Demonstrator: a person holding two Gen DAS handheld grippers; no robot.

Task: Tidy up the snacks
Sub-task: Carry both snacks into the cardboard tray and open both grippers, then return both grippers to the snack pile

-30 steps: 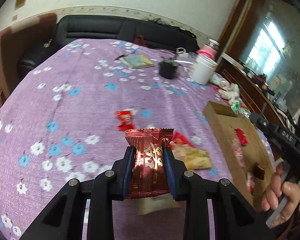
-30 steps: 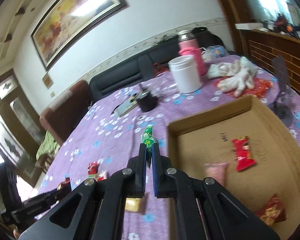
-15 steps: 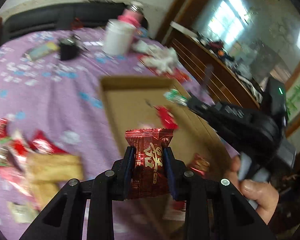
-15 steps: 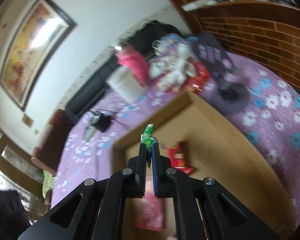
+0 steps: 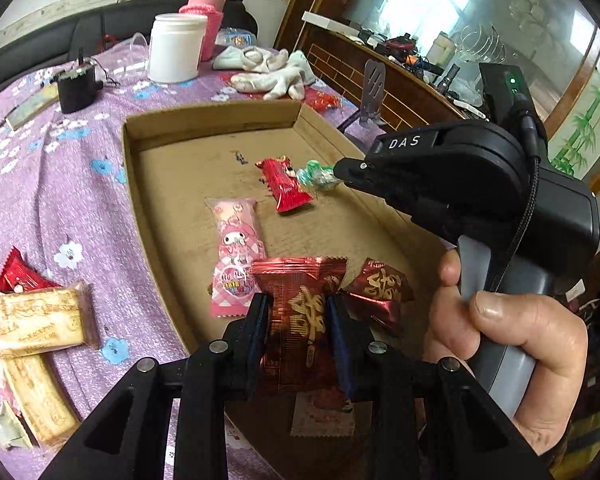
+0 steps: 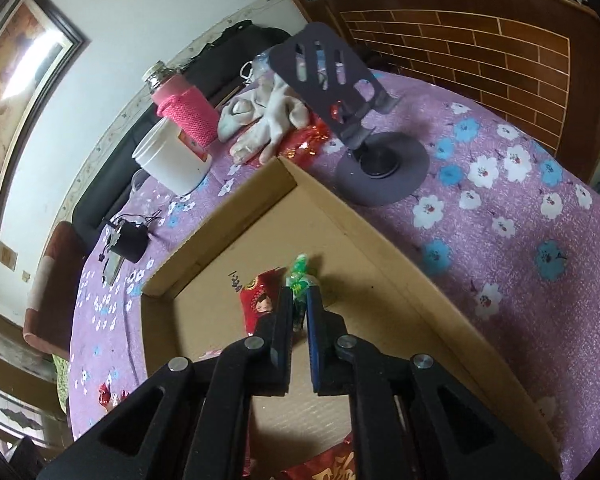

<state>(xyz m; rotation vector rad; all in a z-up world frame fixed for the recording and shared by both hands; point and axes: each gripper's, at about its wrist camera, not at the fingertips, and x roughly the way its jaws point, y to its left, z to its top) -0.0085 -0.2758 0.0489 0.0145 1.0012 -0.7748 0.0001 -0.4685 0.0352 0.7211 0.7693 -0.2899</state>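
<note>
Both tools have swung from the tabletop to above the cardboard tray (image 5: pixel 148 216). Left tool (image 5: pixel 298 332) grips a dark red candy packet (image 5: pixel 296 300) over the tray's near end. Right tool (image 6: pixel 299 312) pinches a green candy (image 6: pixel 299 276) near the far right edge, beside a red packet (image 5: pixel 286 184). A pink packet (image 5: pixel 236 248) lies mid-tray; biscuit packs (image 5: pixel 36 320) sit on the tabletop's left edge.

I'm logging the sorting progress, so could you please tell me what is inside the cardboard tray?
The cardboard tray holds a pink bunny snack, a red packet and a dark red candy. The left gripper hides the near end.
</note>
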